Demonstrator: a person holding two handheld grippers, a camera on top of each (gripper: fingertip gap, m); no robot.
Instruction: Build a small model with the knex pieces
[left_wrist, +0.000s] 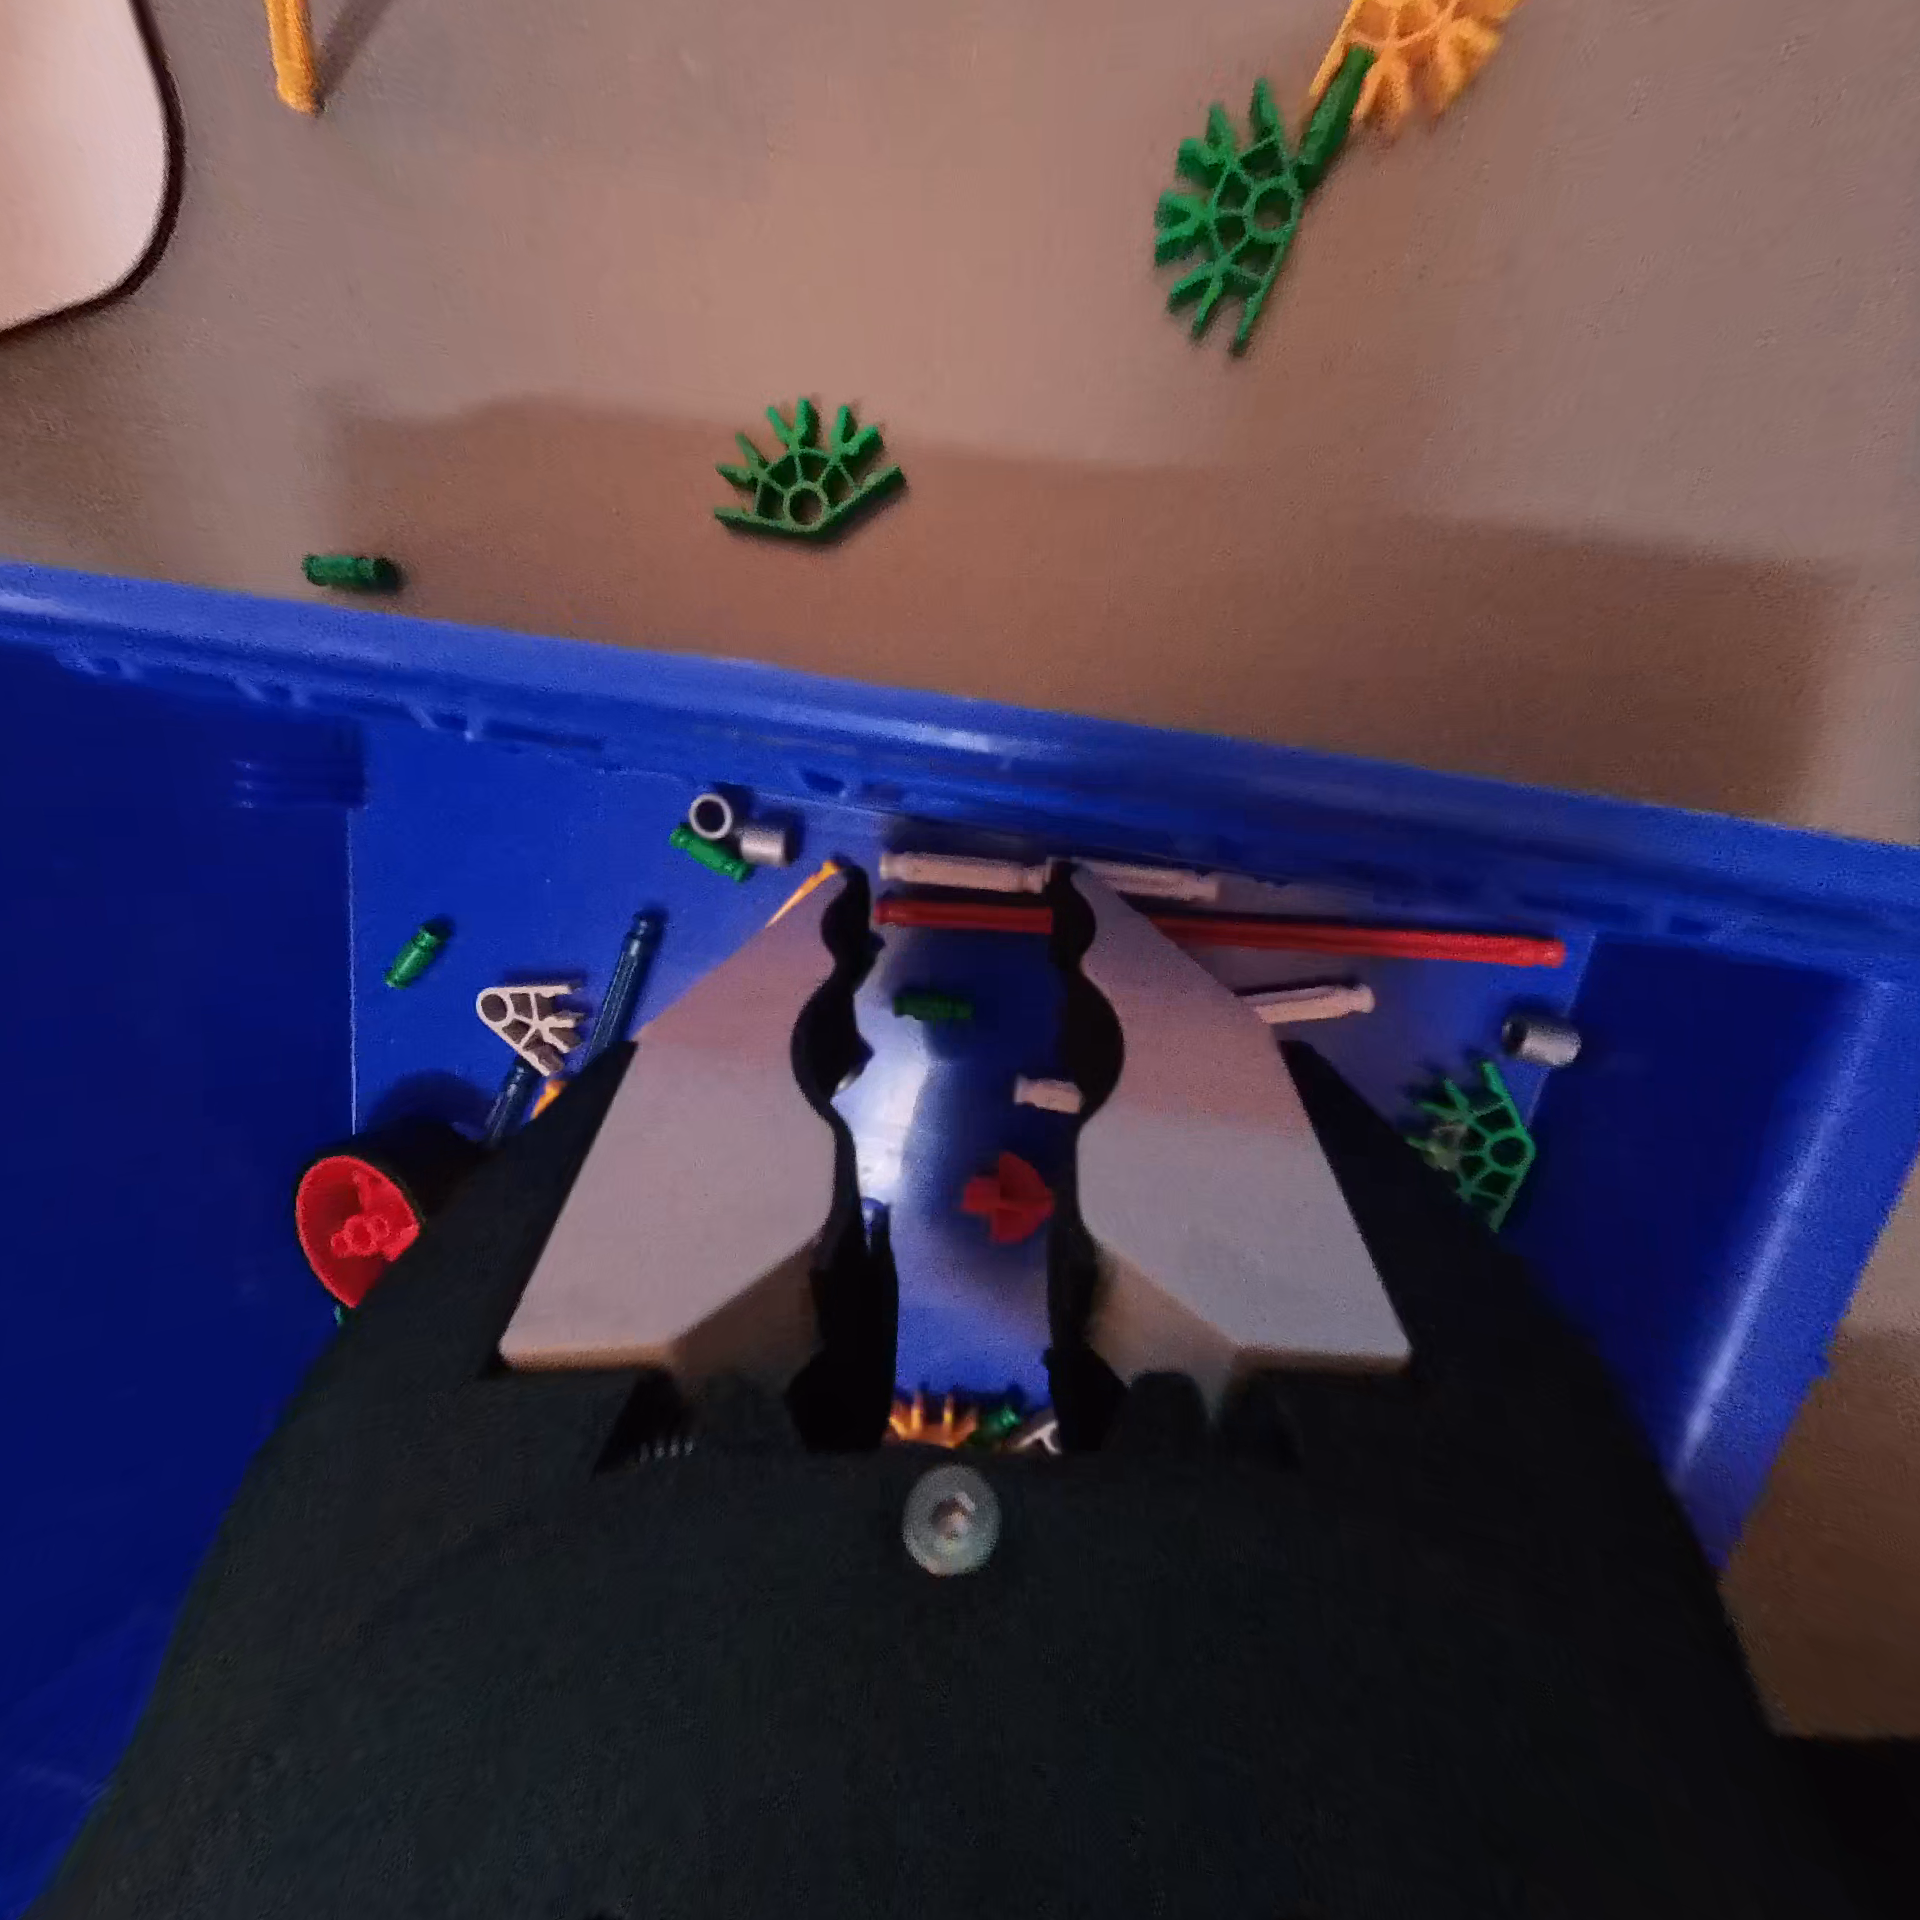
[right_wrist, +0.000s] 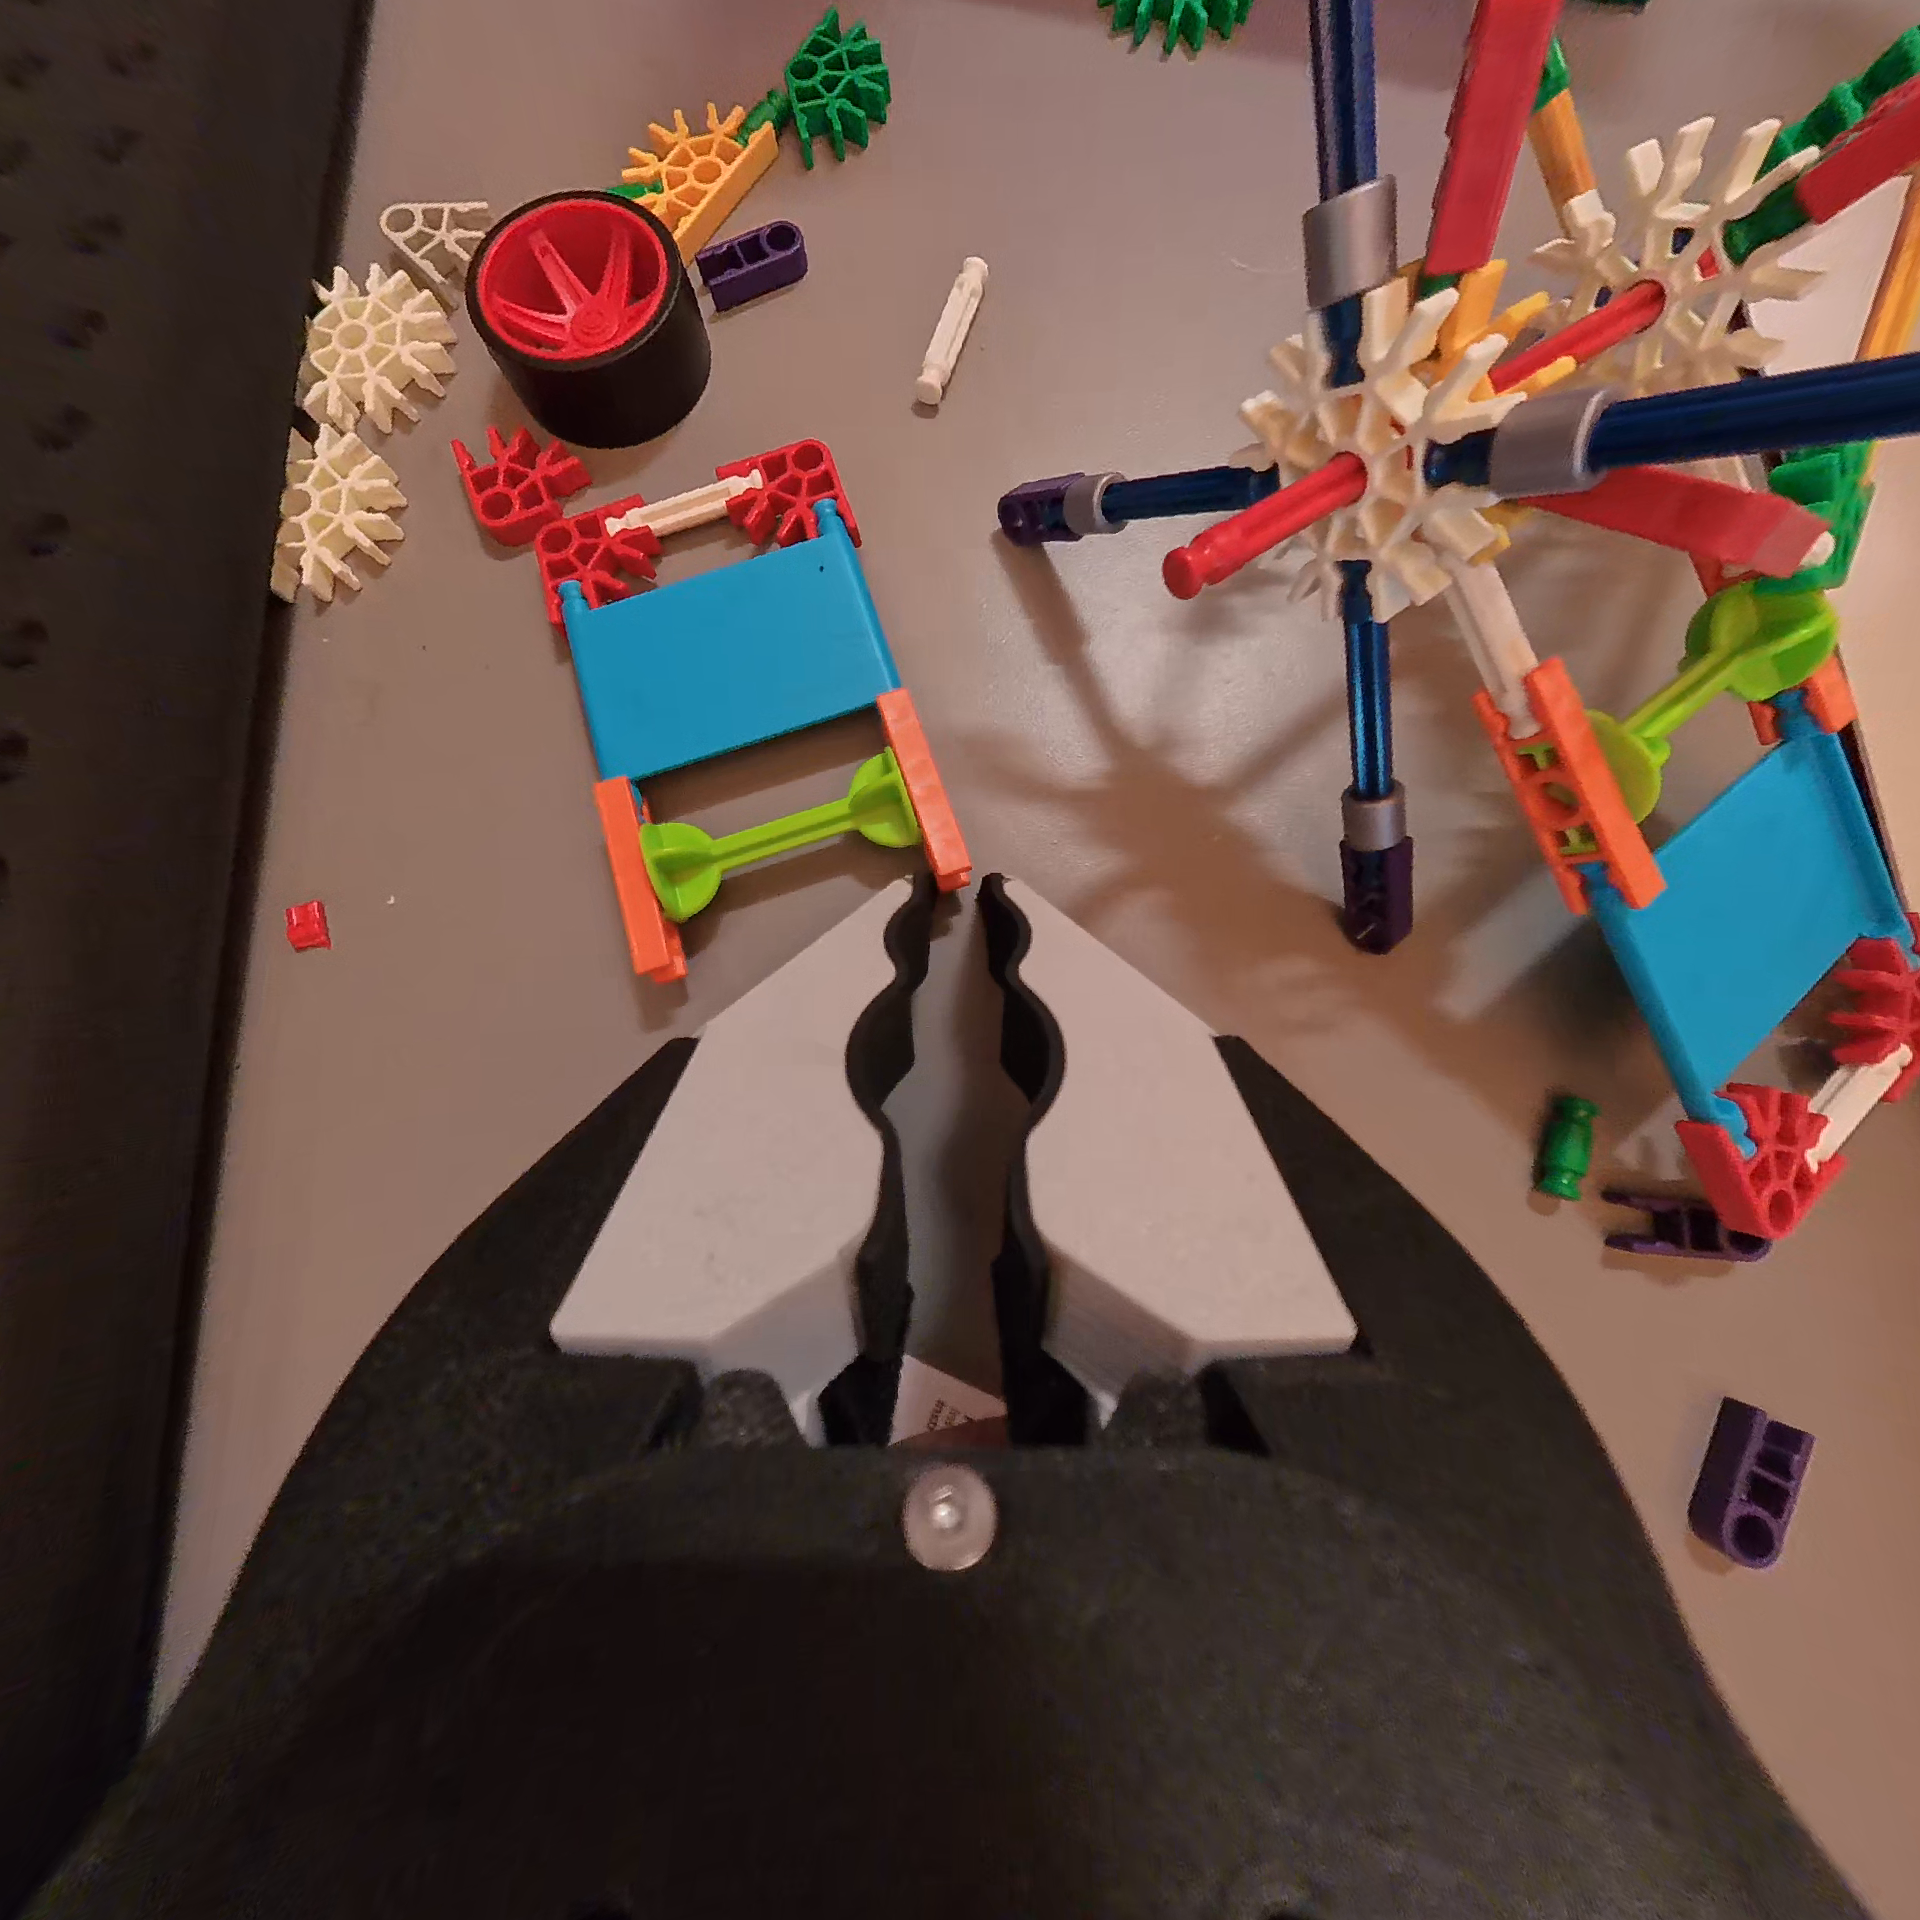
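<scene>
The left gripper (left_wrist: 956, 883) hangs inside a blue bin (left_wrist: 1039, 748), fingers apart, empty, above a small red connector (left_wrist: 1006, 1197) on the bin floor; the right gripper (right_wrist: 958, 888), nearly closed and empty, sits just beside a flat blue panel assembly's (right_wrist: 727, 665) orange corner on the table (right_wrist: 1091, 208).

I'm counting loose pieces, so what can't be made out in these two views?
- Left wrist view: bin floor near the camera, hidden by the left hand-held gripper; an orange piece barely peeks out.
- Right wrist view: the built model is cut off by the right edge.
- The right hand-held gripper covers the table beneath.
</scene>
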